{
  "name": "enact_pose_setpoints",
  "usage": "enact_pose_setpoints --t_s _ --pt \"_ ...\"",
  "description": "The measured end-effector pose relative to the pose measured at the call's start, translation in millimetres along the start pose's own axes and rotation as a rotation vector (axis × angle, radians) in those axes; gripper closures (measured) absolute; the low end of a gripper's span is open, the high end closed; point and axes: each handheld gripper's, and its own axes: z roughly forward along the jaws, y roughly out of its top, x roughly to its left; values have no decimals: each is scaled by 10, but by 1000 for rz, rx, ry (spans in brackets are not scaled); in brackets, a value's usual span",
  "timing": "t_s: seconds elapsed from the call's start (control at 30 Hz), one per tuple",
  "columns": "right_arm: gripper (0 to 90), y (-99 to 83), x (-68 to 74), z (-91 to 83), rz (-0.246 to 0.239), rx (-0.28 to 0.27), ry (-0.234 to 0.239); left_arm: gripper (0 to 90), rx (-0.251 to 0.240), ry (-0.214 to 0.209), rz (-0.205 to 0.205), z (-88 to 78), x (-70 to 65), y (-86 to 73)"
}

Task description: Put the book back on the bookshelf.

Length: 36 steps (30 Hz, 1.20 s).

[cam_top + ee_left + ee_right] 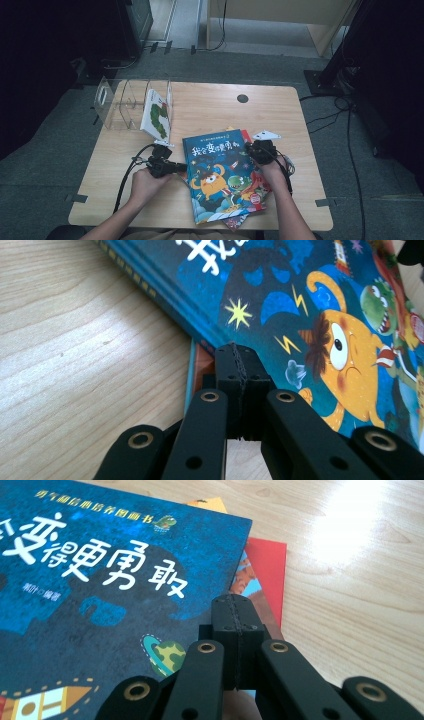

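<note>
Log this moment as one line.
left gripper: shut, at blue picture book left edge | right gripper: shut, at its right edge | book: flat on stack

Overhead view; close jaw-cameras sharing blue book [220, 172]

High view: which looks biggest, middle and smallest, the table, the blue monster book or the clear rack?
1. Table, by far the biggest.
2. Blue monster book.
3. Clear rack, only slightly smaller than the book; it stands farther from the camera, so that ranking is unsure.
</note>
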Motion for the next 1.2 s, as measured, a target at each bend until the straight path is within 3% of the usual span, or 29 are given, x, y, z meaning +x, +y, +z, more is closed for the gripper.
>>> enact_pose_setpoints --t_s 0.57,0.67,0.77,0.87,1.0,1.2 --pt "900 123 -60 153 -12 -21 2 868 -11 -17 10 25 -64 -8" --pt "900 133 -53 116 -6 -31 -5 878 -2 -13 39 10 -129 -42" --pt "900 120 -47 43 23 -41 8 885 -3 -31 38 -13 -167 -79" --pt "900 68 -14 -35 21 -57 24 885 18 -31 42 39 -187 -123" --pt "900 15 32 -119 22 -70 43 887 11 -28 41 40 -194 -126" --pt "900 -60 31 -192 39 -50 47 888 16 -30 53 66 -217 -108"
